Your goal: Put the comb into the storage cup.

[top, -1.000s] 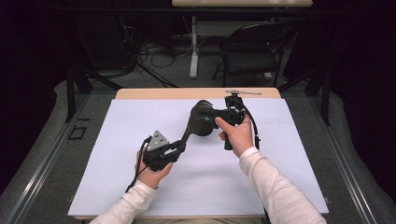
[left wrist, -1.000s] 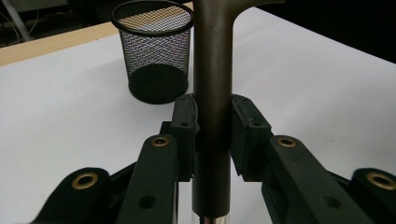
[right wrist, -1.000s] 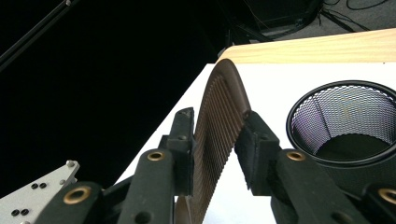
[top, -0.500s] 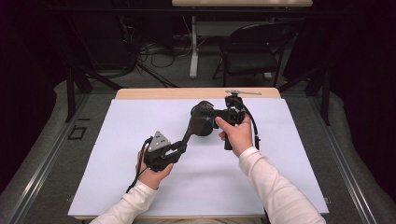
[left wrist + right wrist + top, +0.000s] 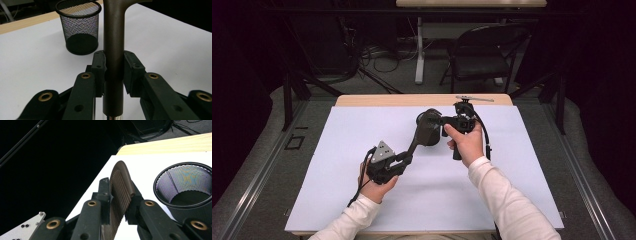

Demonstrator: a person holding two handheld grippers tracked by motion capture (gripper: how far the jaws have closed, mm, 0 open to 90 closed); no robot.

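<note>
Little has shifted since earlier: both the left gripper (image 5: 113,75) and right gripper (image 5: 119,202) clamp one brown comb (image 5: 120,192) beside the mesh pen cup (image 5: 78,27), so opposing pulls could wrench it free.

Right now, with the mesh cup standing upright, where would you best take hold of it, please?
Probably at its rim, from above, one jaw inside the mesh cup and one outside: it stands upright with its mouth open, and the thin wall suits a pinch.
</note>
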